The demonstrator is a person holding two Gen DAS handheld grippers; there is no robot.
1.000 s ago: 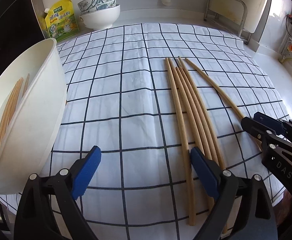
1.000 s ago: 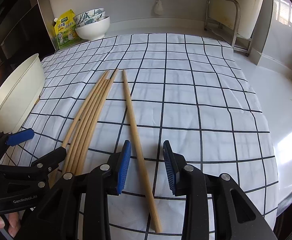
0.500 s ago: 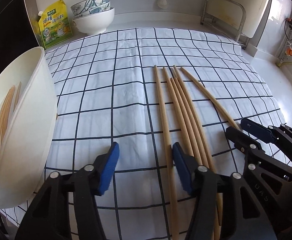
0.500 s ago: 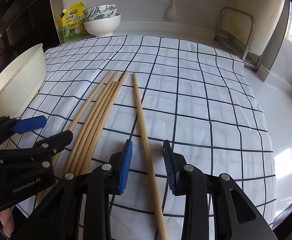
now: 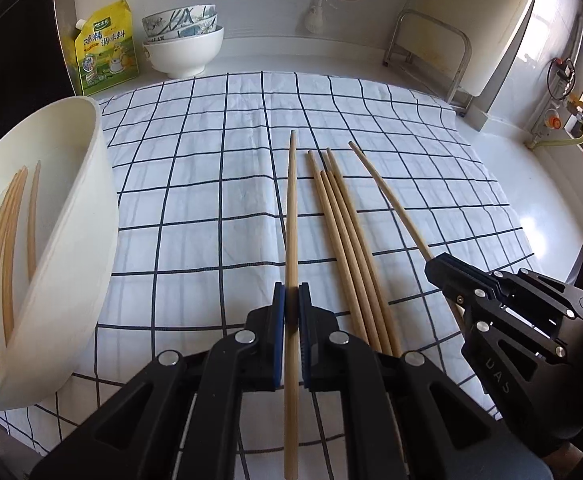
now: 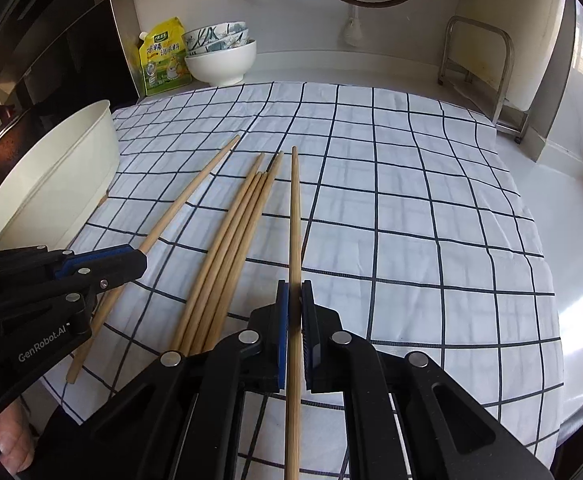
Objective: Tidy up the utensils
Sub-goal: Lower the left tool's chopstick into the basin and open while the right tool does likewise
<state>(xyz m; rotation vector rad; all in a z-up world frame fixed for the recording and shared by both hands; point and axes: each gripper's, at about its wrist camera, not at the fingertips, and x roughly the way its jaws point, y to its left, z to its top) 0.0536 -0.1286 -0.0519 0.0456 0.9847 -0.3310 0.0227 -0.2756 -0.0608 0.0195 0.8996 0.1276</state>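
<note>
Left gripper clamped on one chopstick, right gripper on another; sticks point away, white tub sits nearer left.

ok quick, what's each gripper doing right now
left gripper: shut on a chopstick
right gripper: shut on another chopstick

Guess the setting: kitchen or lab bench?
Likely a home kitchen counter: stacked bowls and a seasoning pouch against the back wall, chopsticks on a checked cloth.
</note>
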